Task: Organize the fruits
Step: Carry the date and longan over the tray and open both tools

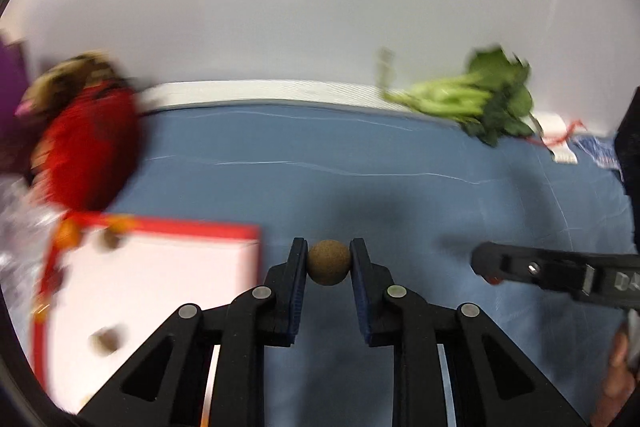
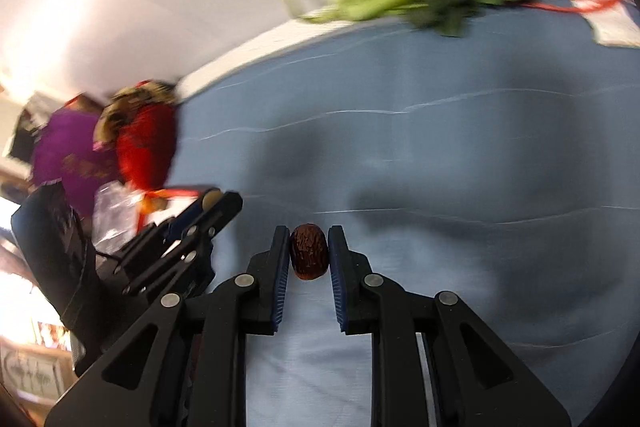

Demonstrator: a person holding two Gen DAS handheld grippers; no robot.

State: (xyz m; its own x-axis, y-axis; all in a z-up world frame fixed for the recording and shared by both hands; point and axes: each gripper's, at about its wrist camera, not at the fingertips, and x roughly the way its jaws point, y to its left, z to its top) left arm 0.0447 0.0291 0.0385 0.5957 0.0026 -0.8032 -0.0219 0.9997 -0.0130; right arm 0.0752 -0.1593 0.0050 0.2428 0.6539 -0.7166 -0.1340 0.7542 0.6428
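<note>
While the left gripper [image 1: 329,263] pinches a round, perhaps longan-like fruit [image 1: 329,262], the right gripper [image 2: 309,253] clamps a red date [image 2: 308,257].

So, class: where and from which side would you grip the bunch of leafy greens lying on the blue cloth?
Grip the bunch of leafy greens across its pale stalks, coming from above with jaws astride them. The stalks lie flat and bundled into a narrow, firmer neck; the dark leaves spread wide and would likely crush or tear.
</note>
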